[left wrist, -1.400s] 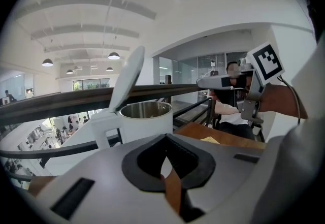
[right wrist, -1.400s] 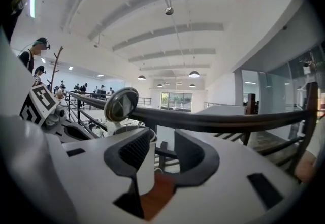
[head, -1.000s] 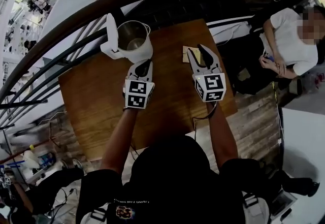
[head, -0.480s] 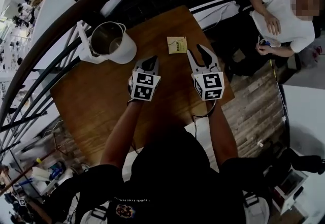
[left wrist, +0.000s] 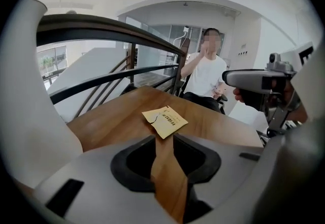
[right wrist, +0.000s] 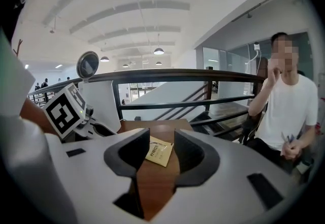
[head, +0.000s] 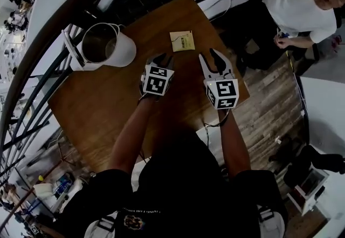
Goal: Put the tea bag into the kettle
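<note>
One wooden table [head: 108, 118] carried everything. The lidless white kettle [head: 102, 45] stood at its far left corner. The left gripper [head: 160, 59] was opening its jaws with nothing between them, and the right gripper [head: 211, 56] stood spread and empty. The tea bag [head: 182, 40] lay flat near the far edge, just beyond both grippers. It looked light, thin and easily creased, so it was probably best pinched at one edge.

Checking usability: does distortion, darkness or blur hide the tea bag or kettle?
Head view: fisheye-curved, dim, but flat yellow paper tea bag and white steel-lined kettle clear; left gripper view: dark vignette, tea bag sharp; right gripper view: tea bag small but legible.
</note>
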A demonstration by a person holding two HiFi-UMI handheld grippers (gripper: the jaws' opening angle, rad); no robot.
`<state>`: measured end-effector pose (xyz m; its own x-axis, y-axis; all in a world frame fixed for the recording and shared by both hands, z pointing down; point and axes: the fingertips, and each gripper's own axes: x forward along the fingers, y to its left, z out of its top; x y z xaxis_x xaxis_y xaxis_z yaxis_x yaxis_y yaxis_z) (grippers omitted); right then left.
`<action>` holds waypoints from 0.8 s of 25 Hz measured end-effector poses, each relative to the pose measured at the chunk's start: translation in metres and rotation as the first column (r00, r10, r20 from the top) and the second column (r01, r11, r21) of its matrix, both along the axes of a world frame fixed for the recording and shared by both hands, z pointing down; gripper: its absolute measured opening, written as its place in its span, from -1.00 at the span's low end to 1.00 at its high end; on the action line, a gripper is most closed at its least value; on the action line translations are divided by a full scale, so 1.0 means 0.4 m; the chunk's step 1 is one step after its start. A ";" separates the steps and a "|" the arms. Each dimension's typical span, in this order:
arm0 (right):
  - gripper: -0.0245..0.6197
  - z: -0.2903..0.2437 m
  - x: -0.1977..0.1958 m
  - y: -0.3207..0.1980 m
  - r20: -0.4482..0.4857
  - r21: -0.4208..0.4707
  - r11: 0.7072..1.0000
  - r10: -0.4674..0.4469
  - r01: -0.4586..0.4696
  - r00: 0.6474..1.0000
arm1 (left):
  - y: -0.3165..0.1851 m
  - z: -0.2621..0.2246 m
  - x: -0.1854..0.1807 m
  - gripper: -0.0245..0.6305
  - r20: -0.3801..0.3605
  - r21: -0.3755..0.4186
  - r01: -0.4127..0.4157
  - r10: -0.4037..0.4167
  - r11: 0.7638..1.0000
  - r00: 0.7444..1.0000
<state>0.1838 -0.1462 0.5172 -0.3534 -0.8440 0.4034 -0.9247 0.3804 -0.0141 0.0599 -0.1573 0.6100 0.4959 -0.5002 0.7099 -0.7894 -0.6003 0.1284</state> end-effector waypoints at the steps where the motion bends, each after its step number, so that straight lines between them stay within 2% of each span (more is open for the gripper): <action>1: -0.43 0.012 0.000 0.004 0.000 -0.010 1.000 0.000 0.000 1.000 | -0.001 0.014 0.006 -0.63 -0.007 -0.016 0.001 -0.001 1.000 1.000; 10: -0.43 0.051 0.011 0.002 -0.005 -0.040 0.999 -0.004 0.004 1.000 | -0.025 0.077 0.054 -0.48 -0.025 -0.106 -0.019 0.017 0.994 1.000; 20: -0.43 0.074 0.009 -0.015 -0.007 -0.052 0.999 -0.012 0.012 1.000 | -0.048 0.126 0.076 -0.44 -0.023 -0.185 -0.024 0.020 0.982 1.000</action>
